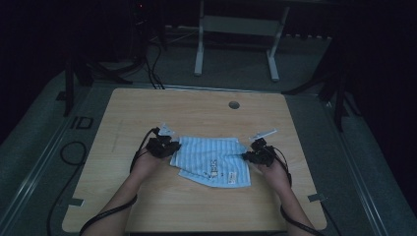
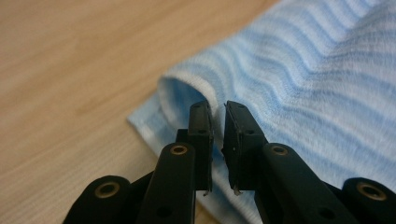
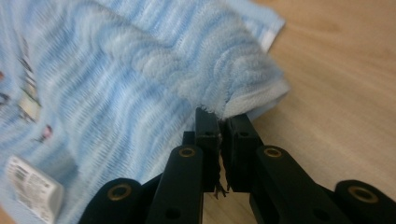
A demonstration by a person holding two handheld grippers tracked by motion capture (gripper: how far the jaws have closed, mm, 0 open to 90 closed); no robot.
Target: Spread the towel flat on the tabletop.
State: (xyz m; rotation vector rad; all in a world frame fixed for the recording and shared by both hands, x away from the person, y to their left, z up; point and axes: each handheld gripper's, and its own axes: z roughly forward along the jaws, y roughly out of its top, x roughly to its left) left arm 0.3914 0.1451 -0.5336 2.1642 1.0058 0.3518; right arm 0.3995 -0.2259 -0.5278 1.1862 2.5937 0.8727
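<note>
One striped towel (image 1: 211,160) on table (image 1: 147,110), long axis 9 to 3 o'clock, left gripper (image 2: 217,122) slightly parted at its edge, unpinched, right gripper (image 3: 223,127) clamped on fold.

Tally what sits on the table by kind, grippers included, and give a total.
Towel, blue-and-white striped: 1
Grippers, left and right, black: 2
Total: 3
</note>
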